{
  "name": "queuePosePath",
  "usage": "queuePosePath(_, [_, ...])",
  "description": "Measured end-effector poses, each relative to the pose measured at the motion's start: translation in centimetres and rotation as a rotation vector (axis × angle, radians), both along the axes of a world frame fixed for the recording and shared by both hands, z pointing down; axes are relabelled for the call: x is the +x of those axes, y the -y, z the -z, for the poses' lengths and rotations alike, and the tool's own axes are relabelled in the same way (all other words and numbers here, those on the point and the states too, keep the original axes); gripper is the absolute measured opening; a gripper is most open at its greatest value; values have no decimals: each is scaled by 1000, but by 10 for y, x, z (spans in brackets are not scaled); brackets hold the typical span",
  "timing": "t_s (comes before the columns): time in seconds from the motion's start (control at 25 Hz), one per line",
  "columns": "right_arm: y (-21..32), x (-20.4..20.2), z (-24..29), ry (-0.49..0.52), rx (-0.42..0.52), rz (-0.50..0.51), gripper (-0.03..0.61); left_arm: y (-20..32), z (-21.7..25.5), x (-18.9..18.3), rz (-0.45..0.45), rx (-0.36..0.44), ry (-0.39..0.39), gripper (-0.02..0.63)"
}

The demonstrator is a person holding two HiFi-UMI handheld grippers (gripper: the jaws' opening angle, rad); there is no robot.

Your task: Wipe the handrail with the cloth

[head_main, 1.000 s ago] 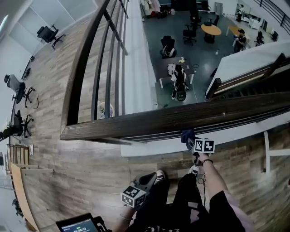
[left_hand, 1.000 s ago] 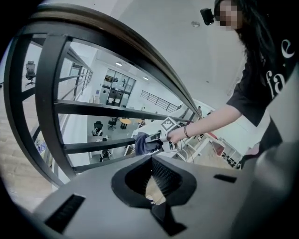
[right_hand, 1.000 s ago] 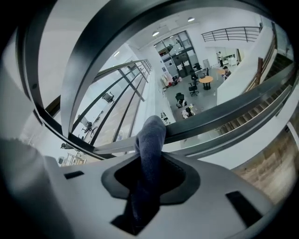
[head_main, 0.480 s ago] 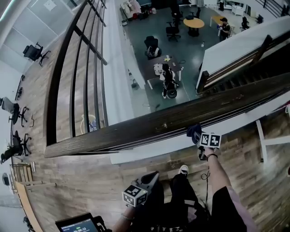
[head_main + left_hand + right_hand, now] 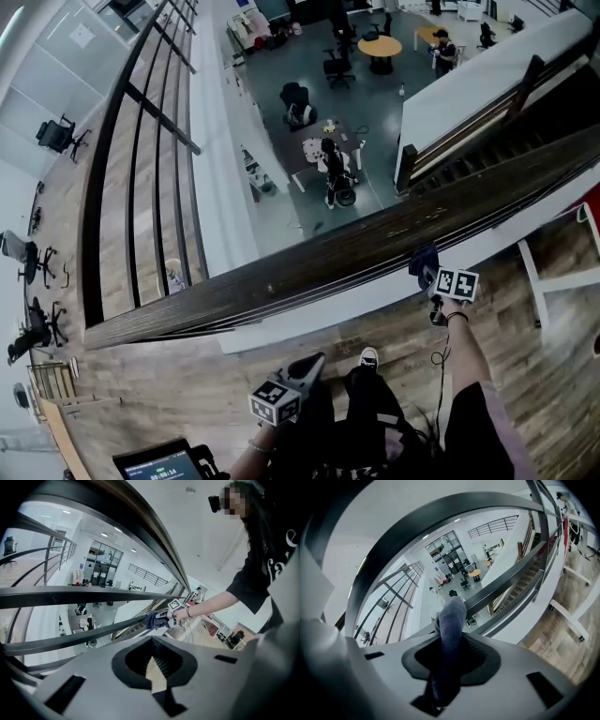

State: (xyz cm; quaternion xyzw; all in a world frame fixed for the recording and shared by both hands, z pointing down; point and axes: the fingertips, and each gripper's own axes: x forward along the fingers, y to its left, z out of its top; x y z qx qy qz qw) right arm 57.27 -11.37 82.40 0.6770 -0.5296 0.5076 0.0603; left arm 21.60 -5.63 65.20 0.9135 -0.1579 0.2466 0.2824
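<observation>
Since a second ago, your right gripper is further right along the handrail, and the cloth has gone with it. Its jaws are clamped on the dark blue cloth, whose free end lies against the near edge of the wooden rail. Your left gripper hangs low by your legs, jaws together on nothing. You seem to be mid-stroke in the wipe. Next, I judge, keep the cloth pressed to the rail and carry on rightward, where more rail lies ahead.
</observation>
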Motion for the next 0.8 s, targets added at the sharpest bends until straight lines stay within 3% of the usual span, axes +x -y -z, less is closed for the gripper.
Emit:
queuePosePath(0.2, [-11,50,6,-21,-3,-73,92,7,-1,14,3,5,9,0])
queuePosePath(0.36, [-19,68,8,-23,-1,-97,92,4,-4,26,-15,2,14,0])
queuePosePath(0.8, [-34,15,52,35,166,-141,92,8,8,24,-35,33,-14,0])
